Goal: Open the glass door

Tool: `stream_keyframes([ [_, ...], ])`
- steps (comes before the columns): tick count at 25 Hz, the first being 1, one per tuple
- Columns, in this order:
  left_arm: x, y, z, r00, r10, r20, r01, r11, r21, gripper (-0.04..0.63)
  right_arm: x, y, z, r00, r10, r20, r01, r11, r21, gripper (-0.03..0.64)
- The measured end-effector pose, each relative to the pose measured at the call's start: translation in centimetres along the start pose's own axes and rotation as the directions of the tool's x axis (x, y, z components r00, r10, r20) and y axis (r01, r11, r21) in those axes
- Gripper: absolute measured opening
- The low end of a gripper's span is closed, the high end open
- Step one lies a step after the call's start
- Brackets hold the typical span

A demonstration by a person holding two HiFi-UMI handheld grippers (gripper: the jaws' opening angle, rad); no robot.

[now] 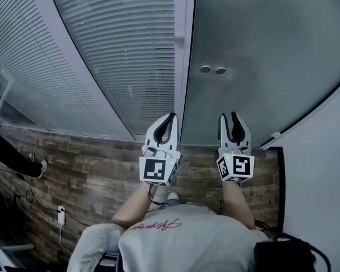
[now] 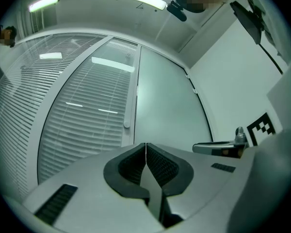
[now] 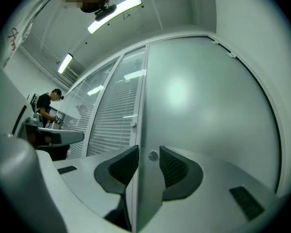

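The glass door (image 1: 260,50) is standing just ahead of both claws, seemingly shut against its frame (image 1: 186,84). The left claw (image 1: 171,117), jaws pressing together on nothing, is facing that frame, so pushing there risks moving nothing. The right claw (image 1: 229,115), jaws apart and empty, is facing bare frosted glass, where it could be slipping.

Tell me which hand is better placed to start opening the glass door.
Right, I'd judge. The right tongs stand open, facing the frosted glass door with its round fittings just ahead. The left tongs are shut, lined up nearer the white frame.
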State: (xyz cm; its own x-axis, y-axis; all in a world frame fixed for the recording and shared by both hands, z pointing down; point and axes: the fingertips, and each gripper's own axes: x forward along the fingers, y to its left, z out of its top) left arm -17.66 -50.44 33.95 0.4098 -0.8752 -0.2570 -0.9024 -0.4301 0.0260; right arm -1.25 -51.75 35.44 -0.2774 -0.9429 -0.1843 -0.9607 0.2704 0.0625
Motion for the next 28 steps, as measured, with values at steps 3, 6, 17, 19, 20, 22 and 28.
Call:
stream_keyframes([
  [3,0.4,0.1,-0.1,1.0,0.014,0.014,-0.014,1.0,0.015,0.017,3.1,-1.4,-1.0,1.0,-0.019,-0.009,0.019,1.0,0.002,0.123],
  [6,0.8,1.2,0.0,0.999,0.047,0.014,-0.047,0.998,0.028,0.017,7.4,-2.5,-1.8,0.999,-0.038,-0.027,0.038,0.999,0.002,0.131],
  [17,0.3,3.4,-1.0,0.993,0.114,-0.042,-0.112,0.992,0.053,0.017,18.6,-4.2,-6.5,0.985,-0.07,-0.157,0.063,0.997,-0.051,0.196],
  [19,0.1,4.1,-1.3,0.99,0.124,-0.059,-0.121,0.991,0.054,0.017,19.6,-4.7,-7.0,0.981,-0.097,-0.169,0.091,0.995,-0.042,0.196],
  [20,0.0,4.4,-1.5,0.989,0.13,-0.064,-0.126,0.99,0.059,0.017,20.1,-4.9,-7.1,0.98,-0.105,-0.172,0.101,0.994,-0.035,0.196],
  [22,-0.2,4.9,-1.7,0.988,0.137,-0.069,-0.132,0.989,0.067,0.017,20.8,-5.2,-7.4,0.977,-0.118,-0.177,0.115,0.993,-0.031,0.196],
  [28,-0.3,6.0,-1.5,0.986,0.149,-0.069,-0.143,0.986,0.087,0.017,22.7,-6.1,-8.5,0.965,-0.156,-0.21,0.145,0.987,-0.071,0.167],
])
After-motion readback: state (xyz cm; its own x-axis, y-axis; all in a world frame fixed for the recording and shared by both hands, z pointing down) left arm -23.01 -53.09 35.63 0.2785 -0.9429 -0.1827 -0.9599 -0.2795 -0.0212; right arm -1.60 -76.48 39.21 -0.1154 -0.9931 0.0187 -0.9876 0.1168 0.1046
